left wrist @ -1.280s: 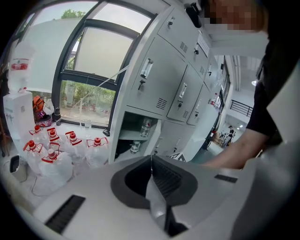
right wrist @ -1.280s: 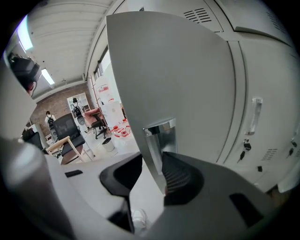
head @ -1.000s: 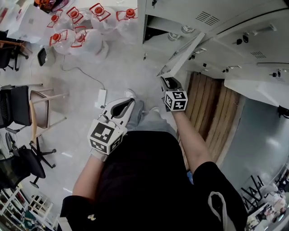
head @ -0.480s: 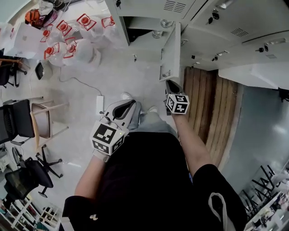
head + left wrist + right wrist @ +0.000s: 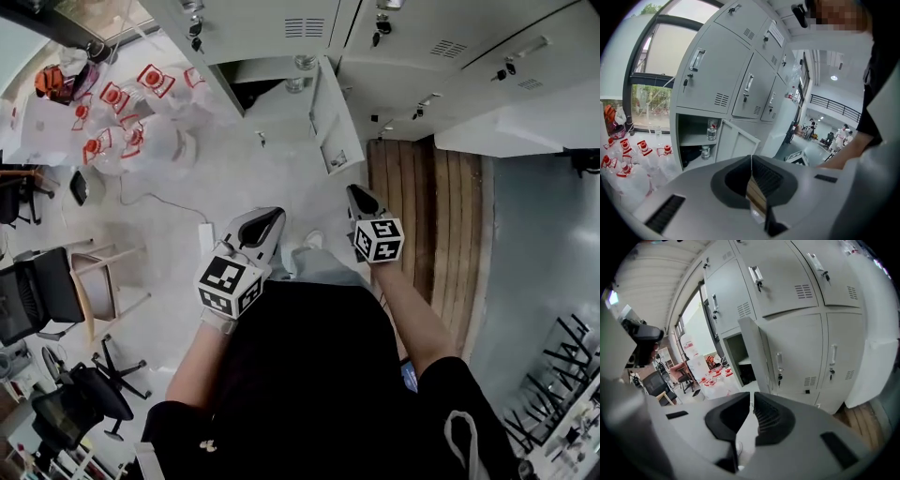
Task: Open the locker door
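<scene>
Right claw (image 5: 752,404) first: jaws are pressed together, pad against pad, with nothing pinched in there, so it's holding zilch. Left claw (image 5: 751,161) is the same deal, closed up and empty, sitting a bit nearer to me and off to the left in the head view. Neither one is touching anything.

Going outward, the locker door (image 5: 330,127) is on the far side of the right claw and a touch to its left, clear of the tips with bare floor (image 5: 281,178) in between. It's a bottom-row door and it stands upright, long axis vertical. It's swung out toward me, roughly square to the locker fronts, with its free edge at the near end. The hinge looks to be on its right. Left of it the compartment (image 5: 267,75) gapes open, and I can see water bottles (image 5: 711,130) on the shelf inside.

So the right claw is clearly the closer one to that free edge. To me the door already reads as open. If it needs to go wider, I'd nudge the near edge rightward with the right claw.

Wooden platform (image 5: 422,216) on the right, red-capped jugs (image 5: 122,112) far left, both well out of the way.
</scene>
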Demonstrator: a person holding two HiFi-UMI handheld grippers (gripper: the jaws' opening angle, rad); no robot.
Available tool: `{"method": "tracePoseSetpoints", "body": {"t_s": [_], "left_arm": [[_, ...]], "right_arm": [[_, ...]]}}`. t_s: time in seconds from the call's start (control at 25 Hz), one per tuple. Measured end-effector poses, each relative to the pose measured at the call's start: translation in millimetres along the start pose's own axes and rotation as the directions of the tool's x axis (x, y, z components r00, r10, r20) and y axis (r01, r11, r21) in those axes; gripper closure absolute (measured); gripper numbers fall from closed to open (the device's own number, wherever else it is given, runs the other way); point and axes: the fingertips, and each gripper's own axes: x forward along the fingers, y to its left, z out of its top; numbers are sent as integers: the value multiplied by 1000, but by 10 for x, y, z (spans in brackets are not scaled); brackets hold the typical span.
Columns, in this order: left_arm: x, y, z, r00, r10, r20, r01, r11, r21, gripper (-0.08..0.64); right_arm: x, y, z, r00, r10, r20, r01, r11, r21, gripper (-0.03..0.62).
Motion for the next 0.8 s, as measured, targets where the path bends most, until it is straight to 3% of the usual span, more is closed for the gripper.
{"method": "tracePoseSetpoints", "body": {"t_s": [0.44,0.8], "left_arm": [[131,-25,553,988,-151,37,147,985,89,535],[-29,-233,987,951,-300,75,283,942,178,535]], "right_arm": [[-1048,735,1363,977,14,214,-4,999,-48,545],[-1540,1091,2040,926,-40,374,73,995,-73,545]]}}
